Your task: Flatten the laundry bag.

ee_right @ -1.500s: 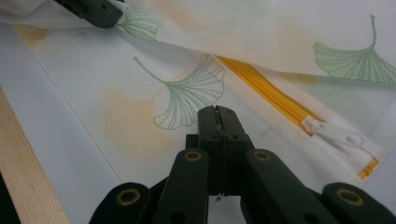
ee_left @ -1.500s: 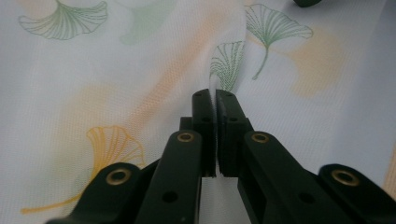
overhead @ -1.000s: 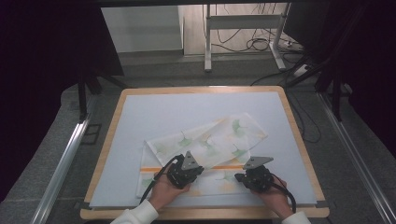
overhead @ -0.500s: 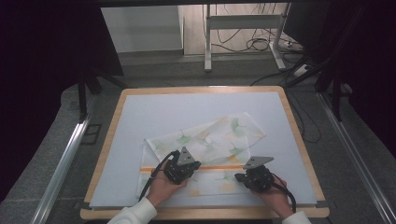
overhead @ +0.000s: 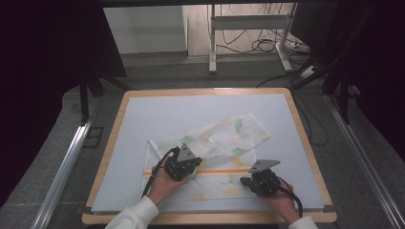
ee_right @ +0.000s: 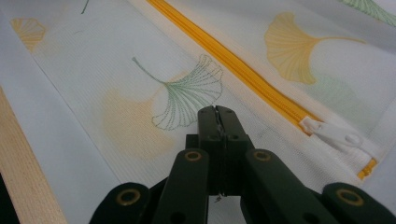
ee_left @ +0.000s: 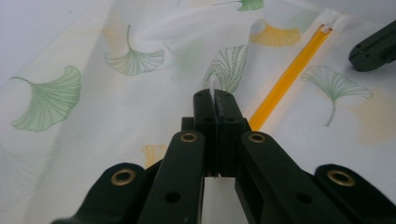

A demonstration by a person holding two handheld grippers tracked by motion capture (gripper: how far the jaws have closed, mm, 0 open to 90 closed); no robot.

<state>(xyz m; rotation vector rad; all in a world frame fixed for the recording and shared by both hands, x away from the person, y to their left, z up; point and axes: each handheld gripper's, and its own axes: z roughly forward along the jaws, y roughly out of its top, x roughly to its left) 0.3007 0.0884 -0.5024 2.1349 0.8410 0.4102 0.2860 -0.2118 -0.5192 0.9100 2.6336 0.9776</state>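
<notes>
A white mesh bag (overhead: 224, 138) printed with green and yellow ginkgo leaves lies on the pale blue mat (overhead: 191, 107). An orange zipper (overhead: 217, 171) runs across its near part. My left gripper (overhead: 192, 165) is shut on a raised fold of the bag's cloth (ee_left: 212, 91), just beside the zipper (ee_left: 285, 79). My right gripper (overhead: 246, 180) is shut at the bag's near right, a thin sliver of mesh (ee_right: 215, 112) pinched between its jaws. The white zipper pull (ee_right: 336, 135) sits to the right of those jaws. The right gripper's tip (ee_left: 376, 46) shows in the left gripper view.
A wooden frame (overhead: 111, 143) borders the mat, and its near edge (ee_right: 23, 163) lies close beside my right gripper. Metal rails (overhead: 62, 167) run along both sides of the table. Cables (overhead: 267, 45) and a stand's legs lie on the floor beyond.
My left gripper has moved away from the person and slightly left, drawing the pinched cloth with it. The right gripper has stayed in place.
</notes>
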